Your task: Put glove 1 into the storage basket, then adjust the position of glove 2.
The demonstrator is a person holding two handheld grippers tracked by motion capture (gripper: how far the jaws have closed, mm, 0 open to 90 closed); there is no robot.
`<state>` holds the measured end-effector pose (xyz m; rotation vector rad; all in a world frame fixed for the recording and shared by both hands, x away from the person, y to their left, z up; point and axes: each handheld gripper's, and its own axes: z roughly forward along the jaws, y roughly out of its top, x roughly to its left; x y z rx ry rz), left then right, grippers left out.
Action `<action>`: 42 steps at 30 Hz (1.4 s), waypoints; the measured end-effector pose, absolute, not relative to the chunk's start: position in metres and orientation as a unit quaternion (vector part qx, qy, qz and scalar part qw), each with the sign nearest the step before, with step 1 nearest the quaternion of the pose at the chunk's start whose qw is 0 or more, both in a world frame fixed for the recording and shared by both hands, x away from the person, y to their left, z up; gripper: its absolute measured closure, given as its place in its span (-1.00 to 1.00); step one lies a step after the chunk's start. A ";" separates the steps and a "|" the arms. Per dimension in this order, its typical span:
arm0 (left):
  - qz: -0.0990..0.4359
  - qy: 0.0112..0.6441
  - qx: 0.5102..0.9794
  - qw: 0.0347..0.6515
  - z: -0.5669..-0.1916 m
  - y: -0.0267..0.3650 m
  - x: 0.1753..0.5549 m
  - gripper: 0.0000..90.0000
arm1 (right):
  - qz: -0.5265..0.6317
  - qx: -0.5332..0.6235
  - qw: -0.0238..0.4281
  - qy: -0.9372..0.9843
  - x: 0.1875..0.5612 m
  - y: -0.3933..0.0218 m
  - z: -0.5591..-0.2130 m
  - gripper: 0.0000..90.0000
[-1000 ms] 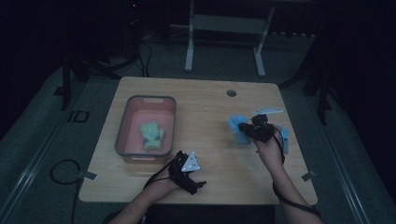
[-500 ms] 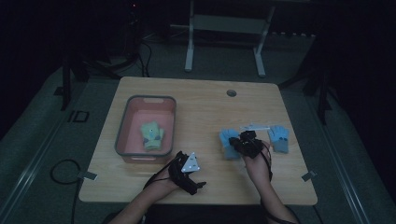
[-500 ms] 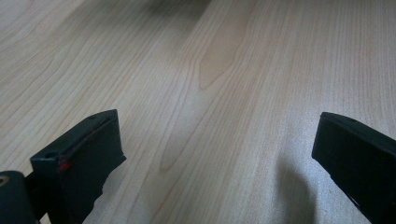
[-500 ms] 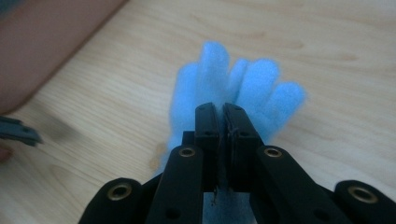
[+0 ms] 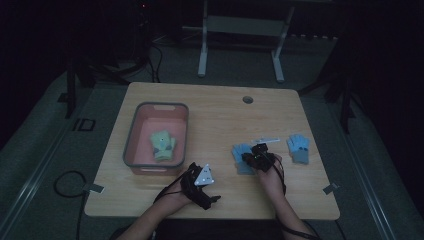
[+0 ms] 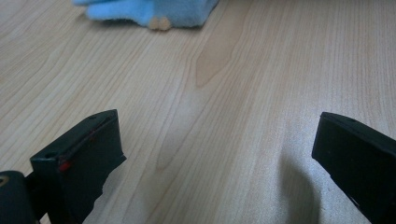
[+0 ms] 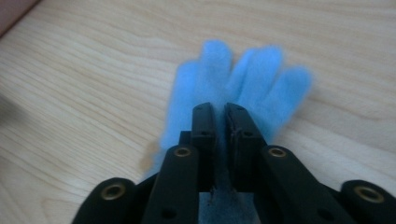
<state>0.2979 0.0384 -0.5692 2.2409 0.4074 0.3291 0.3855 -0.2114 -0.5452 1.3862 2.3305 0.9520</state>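
The blue glove [image 7: 219, 88] lies flat on the wooden table [image 5: 220, 115], near its right side. My right gripper [image 7: 219, 109] sits on top of it, jaws almost together with a bit of blue between them, and they have just been opening a little. I think it pinches the cloth, but the view is blurry.

Another blue glove [image 5: 299, 148] lies close by on the right. My left gripper [image 5: 200, 184] rests near the front edge, jaws wide, nothing in them. A pink bin [image 5: 134, 145] on the left holds a green glove [image 5: 162, 145]. The room around is dark, with a grey floor [image 5: 45, 170].
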 end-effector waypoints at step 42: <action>0.120 0.162 0.893 0.402 -0.572 0.039 0.301 -0.95 | 0.307 0.491 0.232 0.782 0.426 -0.385 -0.507 0.44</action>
